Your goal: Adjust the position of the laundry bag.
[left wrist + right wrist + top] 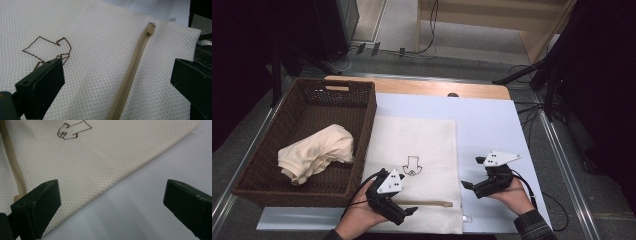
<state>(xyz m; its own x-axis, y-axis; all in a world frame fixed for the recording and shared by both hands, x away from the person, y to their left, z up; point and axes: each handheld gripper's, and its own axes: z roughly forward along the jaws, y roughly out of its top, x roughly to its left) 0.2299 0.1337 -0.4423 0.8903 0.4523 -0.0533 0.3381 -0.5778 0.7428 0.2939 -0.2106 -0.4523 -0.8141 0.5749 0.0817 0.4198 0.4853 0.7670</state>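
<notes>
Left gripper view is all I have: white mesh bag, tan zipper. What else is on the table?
Observer: A brown wicker basket stands just left of the mesh bag, holding a bundled cream cloth.
Operator: Where's the right gripper?
Observer: The right gripper is off the bag's right edge, above the pale blue sheet, jaws open.
Operator: Which end is the zipper pull?
Observer: The pull sits at the zipper's right end, near the bag's front right corner.
</notes>
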